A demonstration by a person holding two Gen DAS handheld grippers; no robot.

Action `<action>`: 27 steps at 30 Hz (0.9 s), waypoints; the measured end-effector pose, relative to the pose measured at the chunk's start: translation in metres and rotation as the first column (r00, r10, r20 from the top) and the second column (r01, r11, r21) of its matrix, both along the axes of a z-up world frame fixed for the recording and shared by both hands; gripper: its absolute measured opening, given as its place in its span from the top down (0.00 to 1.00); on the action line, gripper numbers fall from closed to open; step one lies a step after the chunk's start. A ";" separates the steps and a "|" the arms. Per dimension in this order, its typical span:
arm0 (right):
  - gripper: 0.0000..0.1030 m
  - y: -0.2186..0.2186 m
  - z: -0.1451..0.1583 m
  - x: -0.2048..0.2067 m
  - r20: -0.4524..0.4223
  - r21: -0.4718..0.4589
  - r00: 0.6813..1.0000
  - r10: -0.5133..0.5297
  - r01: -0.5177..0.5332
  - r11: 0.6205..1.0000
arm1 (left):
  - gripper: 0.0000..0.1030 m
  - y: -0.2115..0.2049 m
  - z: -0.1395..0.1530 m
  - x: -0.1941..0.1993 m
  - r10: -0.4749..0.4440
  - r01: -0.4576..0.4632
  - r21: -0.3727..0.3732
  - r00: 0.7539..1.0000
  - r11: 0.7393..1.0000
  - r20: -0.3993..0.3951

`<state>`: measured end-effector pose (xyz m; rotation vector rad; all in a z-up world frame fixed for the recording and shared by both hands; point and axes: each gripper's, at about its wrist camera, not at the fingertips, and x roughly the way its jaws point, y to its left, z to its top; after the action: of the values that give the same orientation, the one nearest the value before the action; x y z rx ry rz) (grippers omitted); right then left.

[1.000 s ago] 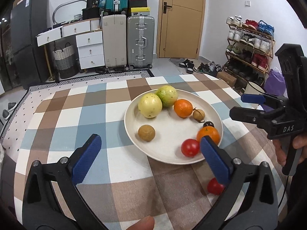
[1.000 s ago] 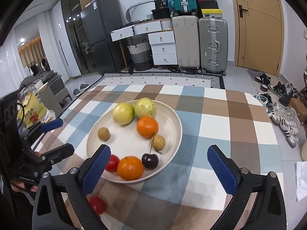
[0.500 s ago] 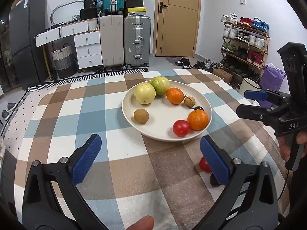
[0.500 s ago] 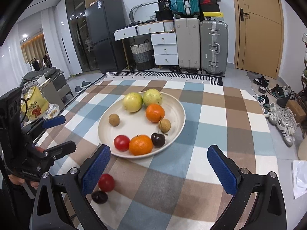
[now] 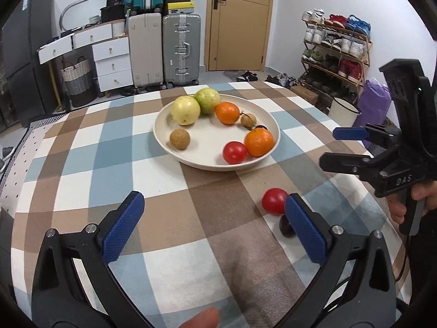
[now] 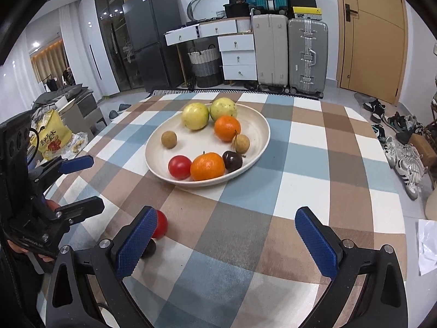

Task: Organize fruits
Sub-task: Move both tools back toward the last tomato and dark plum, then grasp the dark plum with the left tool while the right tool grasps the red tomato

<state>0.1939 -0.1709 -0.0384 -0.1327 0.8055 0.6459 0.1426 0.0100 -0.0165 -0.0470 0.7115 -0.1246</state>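
A cream plate (image 5: 269, 125) (image 6: 262, 125) on the checked tablecloth holds several fruits: two yellow-green guavas, two oranges (image 5: 259, 142), a red tomato (image 5: 234, 152), brown longans and a dark cherry (image 6: 232, 160). A second red tomato (image 5: 274, 201) (image 6: 160, 224) and a dark cherry (image 5: 286, 227) (image 6: 148, 248) lie on the cloth in front of the plate. My left gripper (image 5: 215, 229) is open and empty, its right finger beside the loose tomato. My right gripper (image 6: 224, 242) is open and empty, also seen in the left wrist view (image 5: 347, 147).
The checked tablecloth (image 5: 164, 191) covers the table. Suitcases (image 5: 180, 49), white drawers, a door and a shoe rack (image 5: 336, 52) stand behind. A yellow bag (image 6: 50, 139) sits at the left beyond the table edge.
Both grippers have drawn back from the plate toward the near table edge. The loose tomato and cherry now show fully in front of the plate.
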 end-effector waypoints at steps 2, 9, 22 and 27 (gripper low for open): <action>0.01 0.001 -0.004 0.000 -0.014 -0.016 1.000 0.011 -0.011 1.000 | 0.00 -0.004 -0.004 0.002 -0.012 0.012 -0.005 1.000 1.000 -0.017; 0.01 0.006 -0.014 -0.005 -0.034 -0.064 0.998 0.059 -0.061 0.996 | 0.00 -0.019 -0.018 0.007 -0.058 0.056 -0.020 0.995 0.998 -0.081; 0.01 0.008 -0.019 -0.003 -0.053 -0.065 0.997 0.064 -0.067 0.996 | 0.18 -0.059 -0.034 0.006 -0.189 0.197 0.047 0.972 0.979 -0.138; 0.01 0.013 -0.021 -0.005 -0.055 -0.072 0.995 0.084 -0.088 0.994 | 0.37 -0.064 -0.042 0.010 -0.216 0.224 0.021 0.960 0.974 -0.177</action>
<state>0.1886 -0.1575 -0.0593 -0.2198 0.8784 0.7029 0.1522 -0.0541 -0.0583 0.0616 0.8933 -0.3225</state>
